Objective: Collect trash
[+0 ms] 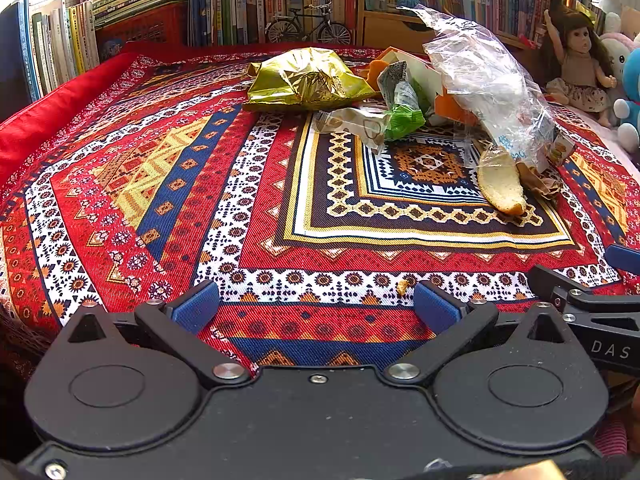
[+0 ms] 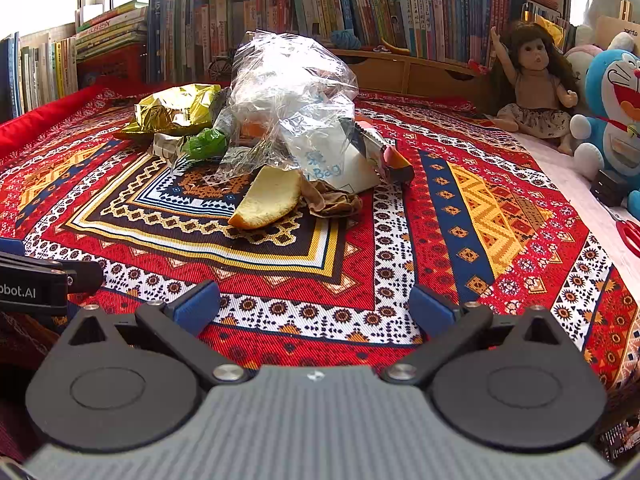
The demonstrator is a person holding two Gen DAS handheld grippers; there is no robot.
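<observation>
Both claws, left and right, are held wide and empty, short of the trash pile, ready for a first grasp.

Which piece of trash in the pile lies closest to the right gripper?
The curved yellow peel, lying at the pile's front edge. The clear plastic bag, gold snack bag and green wrapper all sit farther back.

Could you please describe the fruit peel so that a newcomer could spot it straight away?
On the patterned cloth, find the trash pile under the clear bag. The peel lies at the pile's near edge, beside a crumpled brown scrap. It is the only curved, pale yellow strip with an orange rim.
</observation>
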